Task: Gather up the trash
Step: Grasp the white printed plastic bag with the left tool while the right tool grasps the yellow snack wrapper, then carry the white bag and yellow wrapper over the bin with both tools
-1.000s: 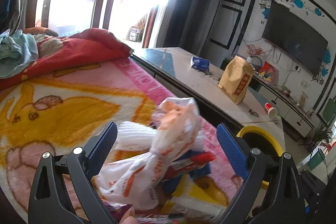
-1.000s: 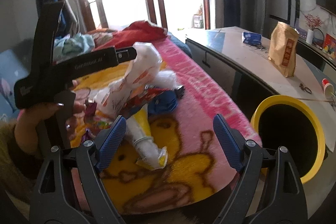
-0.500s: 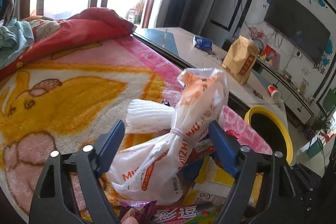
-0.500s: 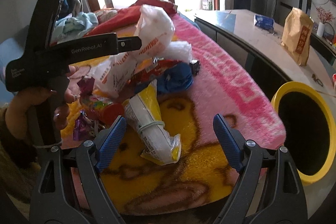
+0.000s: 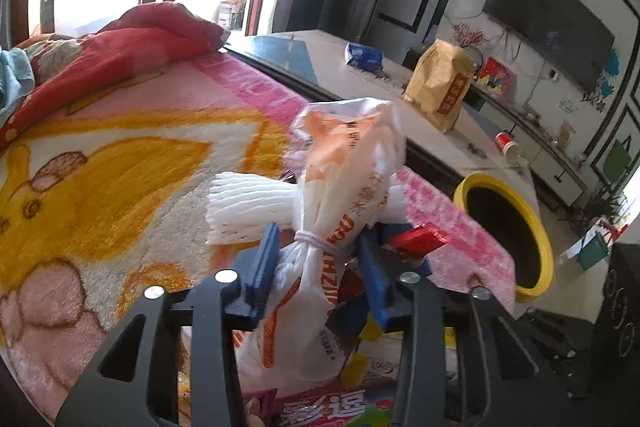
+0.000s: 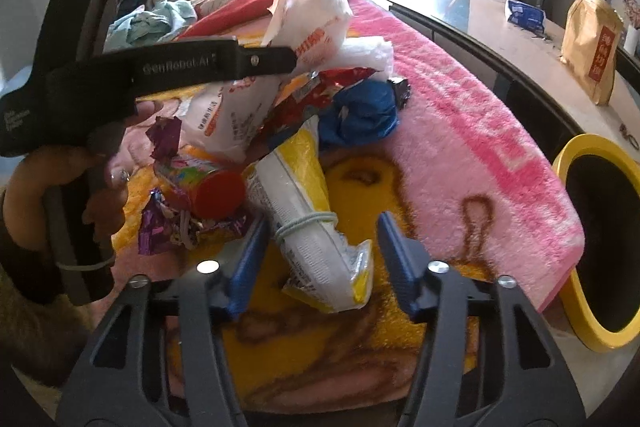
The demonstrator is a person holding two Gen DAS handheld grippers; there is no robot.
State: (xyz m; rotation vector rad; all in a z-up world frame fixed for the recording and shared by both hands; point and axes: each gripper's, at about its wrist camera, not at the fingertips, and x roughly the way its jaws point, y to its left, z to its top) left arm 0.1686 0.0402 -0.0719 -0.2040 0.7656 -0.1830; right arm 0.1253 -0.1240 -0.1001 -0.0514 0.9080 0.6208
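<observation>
A pile of trash lies on a pink and yellow blanket. My left gripper is closing, and its blue pads press the white, orange-printed plastic bag just below its hair-band tie. In the right wrist view that bag stands up behind one of the left gripper's fingers, held by a person's hand. My right gripper is also closing, with a yellow and white snack bag bound by a rubber band between the jaws. Thin gaps still show beside its pads.
A yellow-rimmed bin stands off the blanket's right edge. A white foam net, a blue crumpled bag, a red-lidded tube and purple wrappers lie in the pile. Behind it, a low table holds a brown paper bag.
Both grippers have sunk toward the pile and their jaws have narrowed. The left now squeezes the white bag, and the right has drawn in around the yellow snack bag.
</observation>
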